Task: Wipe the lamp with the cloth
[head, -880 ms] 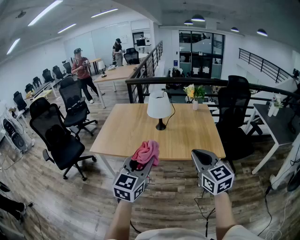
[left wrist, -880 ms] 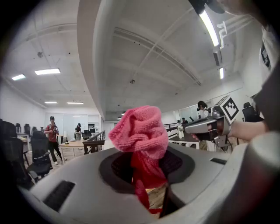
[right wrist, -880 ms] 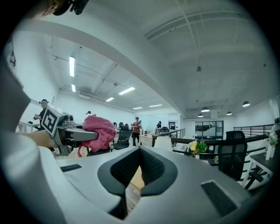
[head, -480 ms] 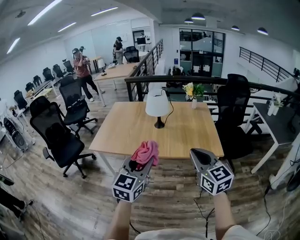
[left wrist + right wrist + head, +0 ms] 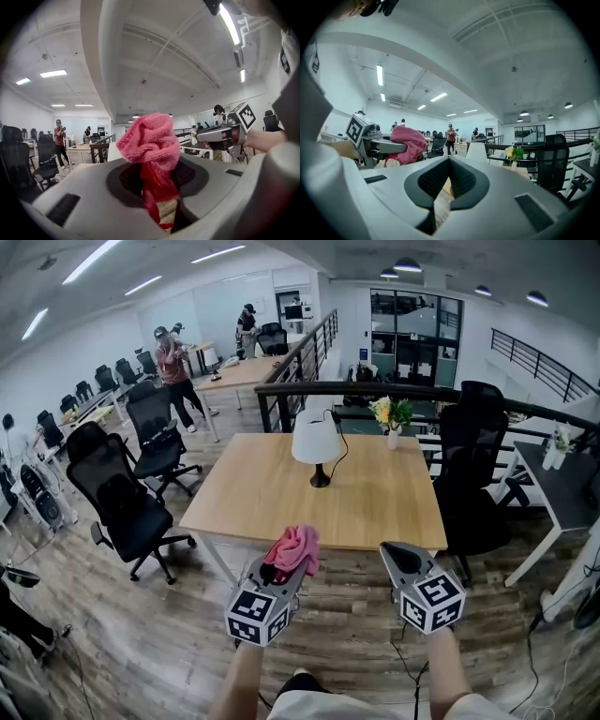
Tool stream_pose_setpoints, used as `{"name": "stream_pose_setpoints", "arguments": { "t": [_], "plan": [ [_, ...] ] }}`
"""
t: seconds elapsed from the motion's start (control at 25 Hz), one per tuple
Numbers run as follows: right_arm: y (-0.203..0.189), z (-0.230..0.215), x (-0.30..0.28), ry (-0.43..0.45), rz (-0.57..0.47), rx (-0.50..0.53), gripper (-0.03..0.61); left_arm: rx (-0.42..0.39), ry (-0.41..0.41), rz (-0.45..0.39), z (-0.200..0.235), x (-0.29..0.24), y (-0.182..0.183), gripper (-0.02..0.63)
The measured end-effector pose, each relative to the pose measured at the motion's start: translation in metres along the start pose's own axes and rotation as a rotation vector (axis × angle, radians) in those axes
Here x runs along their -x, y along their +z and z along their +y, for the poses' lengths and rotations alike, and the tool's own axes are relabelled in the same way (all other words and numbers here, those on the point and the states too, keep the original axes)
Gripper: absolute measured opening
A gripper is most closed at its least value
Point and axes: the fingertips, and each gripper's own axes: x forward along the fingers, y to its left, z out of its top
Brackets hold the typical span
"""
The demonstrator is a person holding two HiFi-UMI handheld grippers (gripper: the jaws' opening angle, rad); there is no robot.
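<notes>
Before the tabletop (image 5: 262, 507), left tool (image 5: 278, 573) squeezes the cloth (image 5: 294, 547), ready to wipe the lamp (image 5: 316, 442); right tool (image 5: 398, 554) is closed, empty.

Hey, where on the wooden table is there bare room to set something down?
The table is bare across its whole near half, from the lamp base to the near edge, and along its left side. The far edge is busier: lamp, its cord and the flower vase.
</notes>
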Motion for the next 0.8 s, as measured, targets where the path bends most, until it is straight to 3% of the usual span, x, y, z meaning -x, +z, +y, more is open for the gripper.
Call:
{"name": "stream_pose_setpoints", "arguments": {
  "t": [0.36,0.8],
  "plan": [
    [-0.005,-0.038,-0.032,-0.021,0.005,-0.001,0.005,0.005,-0.012,0.003,0.016,-0.049,-0.006,0.160],
    [0.013,-0.105,-0.160,-0.065,-0.031,0.052,0.006,0.019,-0.019,-0.006,0.125,-0.150,-0.013,0.160]
  ]
}}
